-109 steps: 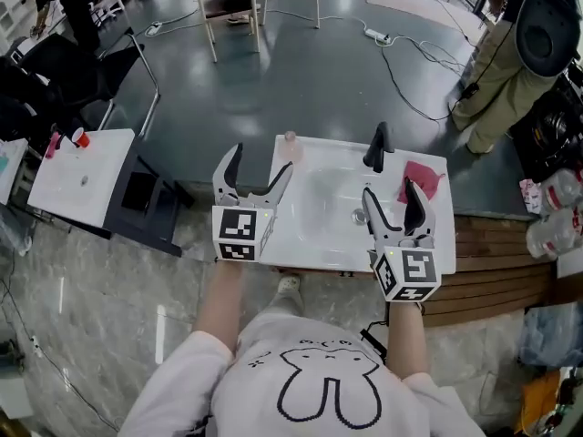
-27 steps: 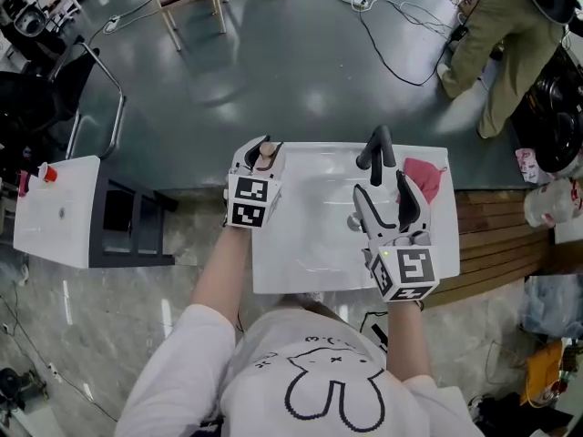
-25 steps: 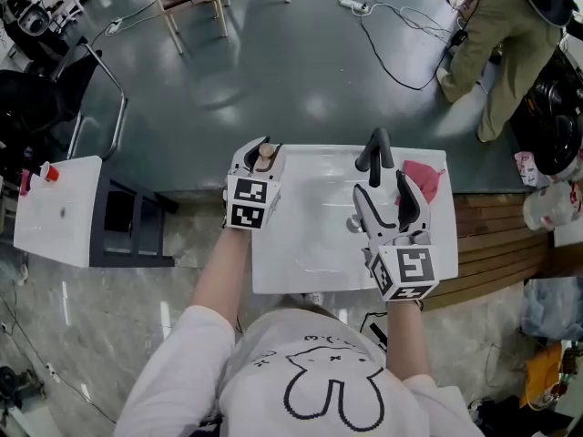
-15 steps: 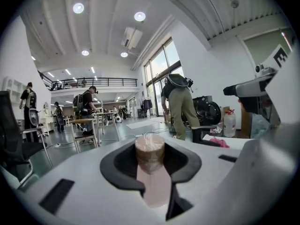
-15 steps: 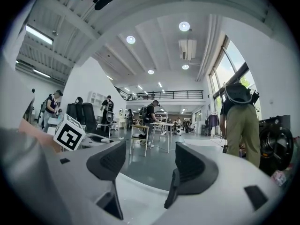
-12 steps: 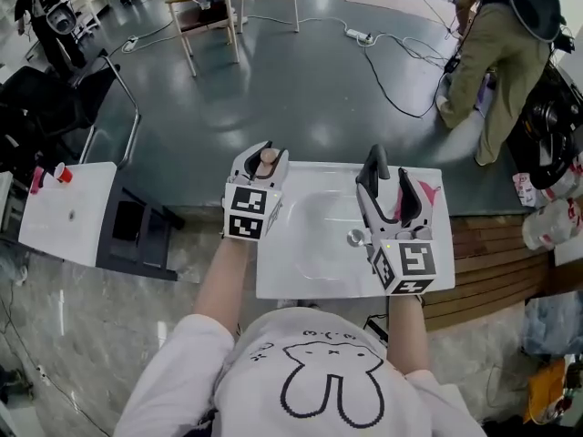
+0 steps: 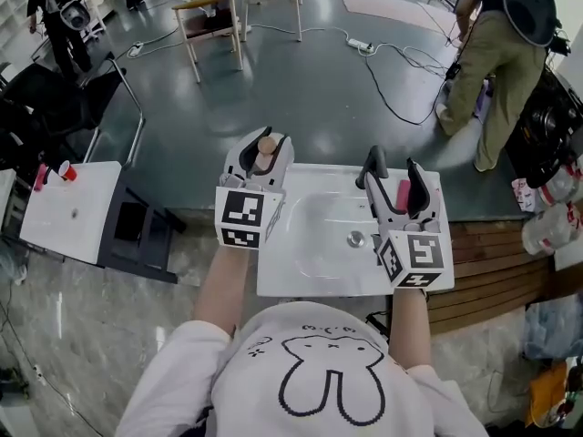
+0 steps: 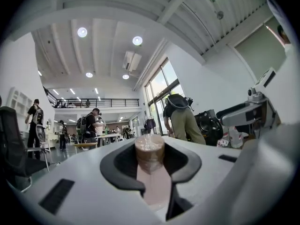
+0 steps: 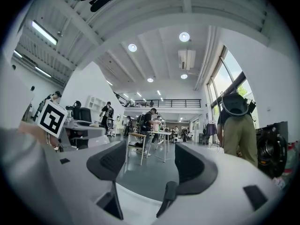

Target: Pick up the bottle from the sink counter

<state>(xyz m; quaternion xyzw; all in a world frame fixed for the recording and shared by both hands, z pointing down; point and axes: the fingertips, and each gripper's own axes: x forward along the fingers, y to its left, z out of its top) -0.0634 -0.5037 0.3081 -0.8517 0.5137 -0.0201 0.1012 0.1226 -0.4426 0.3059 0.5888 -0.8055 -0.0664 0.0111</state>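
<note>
Bottle (image 8: 150, 157) sits clamped upright in the left gripper (image 7: 264, 144), which points forward.

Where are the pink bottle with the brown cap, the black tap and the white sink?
Pink bottle with brown cap (image 8: 149, 150): left gripper view, its cap.
Black tap (image 7: 373, 162): head view, its upper part.
White sink (image 7: 310, 285): head view, its front rim.

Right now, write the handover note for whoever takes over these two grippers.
Left gripper: shut on the bottle, gripped below its brown cap.
Right gripper: open and empty, above the right side of the sink counter.
Done: bottle grasped; it looks lifted off the counter's far left corner.
Left: raise it fully clear if it is not, and keep the grip steady.
</note>
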